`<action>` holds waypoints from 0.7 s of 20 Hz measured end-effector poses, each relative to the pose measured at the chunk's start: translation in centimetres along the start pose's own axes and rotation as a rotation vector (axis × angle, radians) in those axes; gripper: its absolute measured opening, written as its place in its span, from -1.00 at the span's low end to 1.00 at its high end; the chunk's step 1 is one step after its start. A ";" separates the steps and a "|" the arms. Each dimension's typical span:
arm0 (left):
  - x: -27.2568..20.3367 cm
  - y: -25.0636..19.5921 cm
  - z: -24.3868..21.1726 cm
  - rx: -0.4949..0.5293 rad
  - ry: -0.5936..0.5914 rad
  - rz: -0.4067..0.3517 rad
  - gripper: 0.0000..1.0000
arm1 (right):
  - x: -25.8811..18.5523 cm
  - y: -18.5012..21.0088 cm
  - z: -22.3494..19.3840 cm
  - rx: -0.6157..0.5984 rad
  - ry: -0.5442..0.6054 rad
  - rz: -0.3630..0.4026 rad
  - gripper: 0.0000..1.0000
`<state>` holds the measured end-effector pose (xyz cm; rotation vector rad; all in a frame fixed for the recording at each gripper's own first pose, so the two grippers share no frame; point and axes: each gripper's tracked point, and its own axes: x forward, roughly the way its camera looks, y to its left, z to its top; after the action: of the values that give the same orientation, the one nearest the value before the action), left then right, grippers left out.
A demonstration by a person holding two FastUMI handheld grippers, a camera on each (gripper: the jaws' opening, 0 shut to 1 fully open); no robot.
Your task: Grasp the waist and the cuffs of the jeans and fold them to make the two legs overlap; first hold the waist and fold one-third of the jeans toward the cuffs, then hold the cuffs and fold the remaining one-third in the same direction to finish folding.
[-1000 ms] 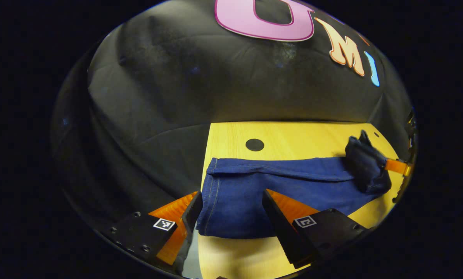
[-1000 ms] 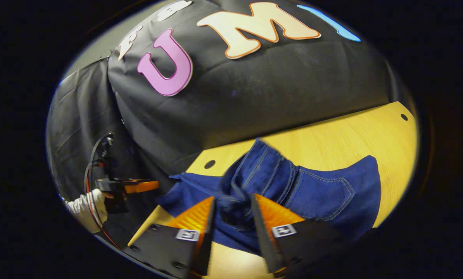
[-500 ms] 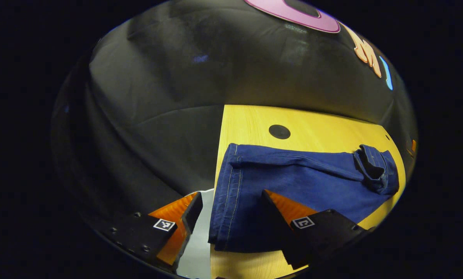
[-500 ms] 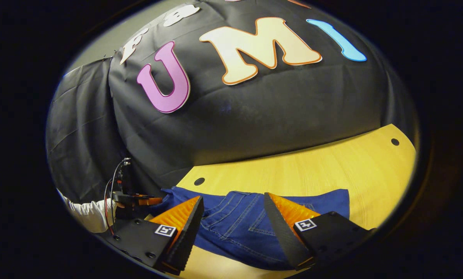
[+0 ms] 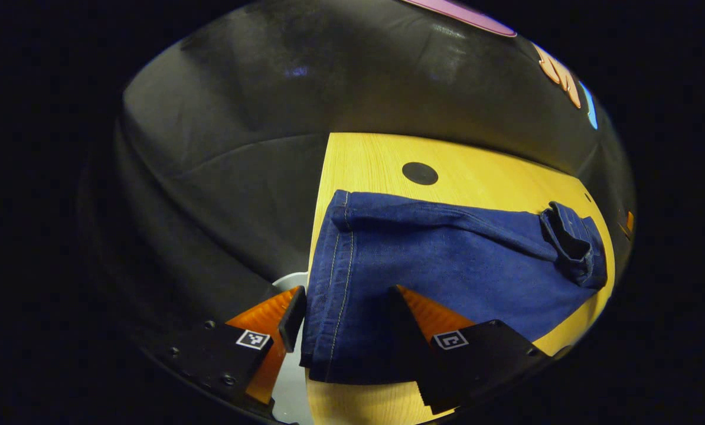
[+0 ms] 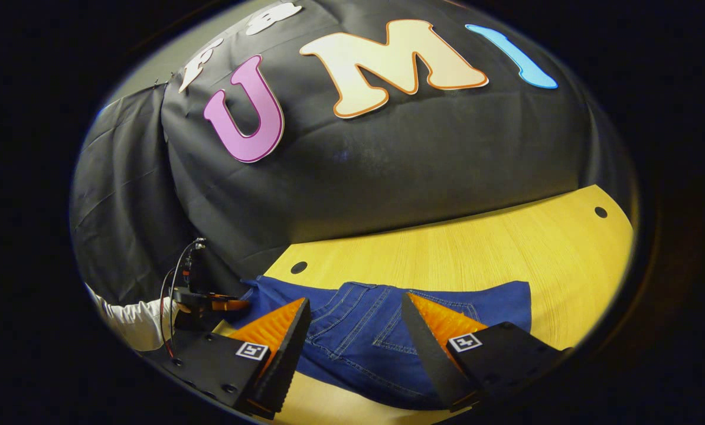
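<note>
Dark blue jeans [image 5: 447,265] lie flat on the yellow wooden table [image 5: 376,159], one leg over the other. The cuffs [image 5: 332,277] are at the table's left edge, in the left gripper view. My left gripper [image 5: 346,330] is open, its fingers straddling the cuff end. The folded-over waist [image 5: 574,242] rests on the legs at the far right. In the right gripper view, the waist part with a back pocket [image 6: 364,336] lies flat between the fingers of my open right gripper [image 6: 355,348], which holds nothing.
Round black holes [image 5: 419,173] [image 6: 600,211] mark the tabletop. The left gripper [image 6: 211,304], held by a hand in a white sleeve [image 6: 134,321], is at the far left in the right gripper view. Grey floor [image 5: 293,378] lies beyond the table's left edge.
My right gripper, shut on the lifted waist a second ago, laid it onto the legs, opened and drew back. My left gripper moved in closer over the cuffs.
</note>
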<state>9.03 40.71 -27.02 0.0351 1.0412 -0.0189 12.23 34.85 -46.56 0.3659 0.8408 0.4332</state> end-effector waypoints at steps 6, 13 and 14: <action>0.8 -1.3 0.4 0.044 0.010 0.019 -0.53 | 0.0 -0.7 -0.1 -0.003 0.007 -0.005 0.89; -0.5 -2.1 1.9 0.059 -0.020 0.044 -1.00 | -0.7 -0.9 0.5 -0.002 -0.008 0.034 0.89; -1.1 -2.3 3.0 0.059 -0.056 0.053 -1.00 | -1.3 -1.0 0.7 -0.012 -0.012 0.047 0.90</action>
<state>10.94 38.28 -24.58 0.1156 0.9836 -0.0026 12.23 33.26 -45.79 0.3771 0.8191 0.4795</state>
